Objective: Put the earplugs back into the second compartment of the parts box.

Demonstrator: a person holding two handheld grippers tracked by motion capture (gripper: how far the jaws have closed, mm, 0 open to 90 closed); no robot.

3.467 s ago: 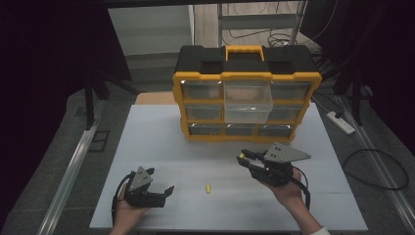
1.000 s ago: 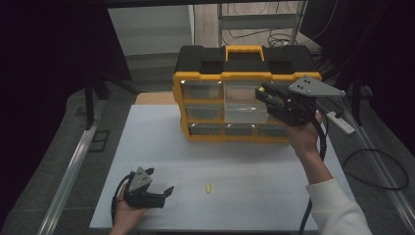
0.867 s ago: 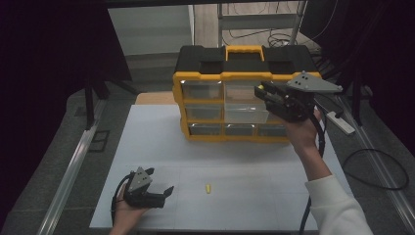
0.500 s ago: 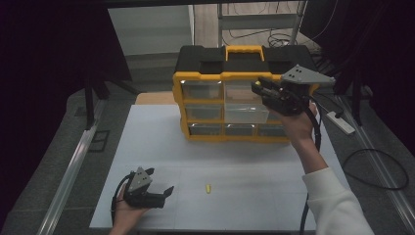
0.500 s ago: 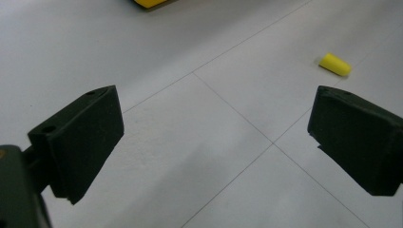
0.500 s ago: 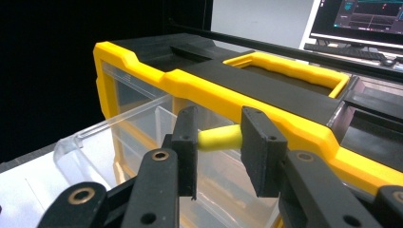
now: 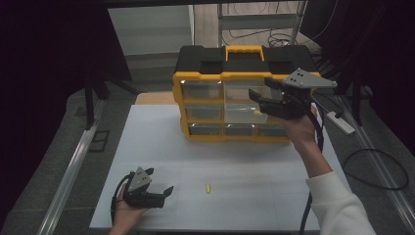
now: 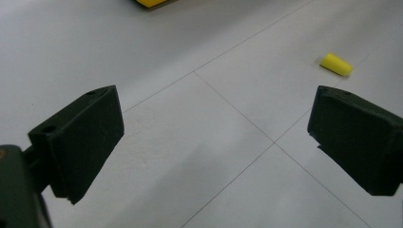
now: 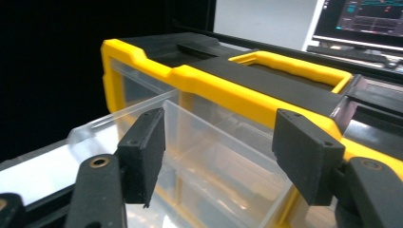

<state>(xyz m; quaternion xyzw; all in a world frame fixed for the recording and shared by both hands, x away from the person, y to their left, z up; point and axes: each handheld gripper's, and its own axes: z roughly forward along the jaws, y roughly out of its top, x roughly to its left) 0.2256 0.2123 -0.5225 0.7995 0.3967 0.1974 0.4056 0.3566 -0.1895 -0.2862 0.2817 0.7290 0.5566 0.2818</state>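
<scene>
High view: your right claw (image 7: pixel 259 100) hovers released, jaws having just opened, over clear drawer (image 7: pixel 243 112) pulled out of yellow organizer (image 7: pixel 230 78); left claw (image 7: pixel 164 193) released on counter (image 7: pixel 254 166) near yellow plug (image 7: pixel 208 188). Drawer likely light, slick, brittle: pinch its front lip

The left tool (image 8: pixel 216 142) looks along its two black jaws, which stand wide apart with nothing between them. One jaw rises at the lower left, the other at the right edge; both are blocky, matte and dark. Under them lies the pale grey counter (image 8: pixel 190 156), marked by thin lines that cross near the middle. A small yellow plug (image 8: pixel 336 64), tapered and lying on its side, rests on the counter at the upper right, just beyond the right-hand jaw and apart from it. At the top edge a yellow corner of a box (image 8: pixel 149 2) pokes in.
</scene>
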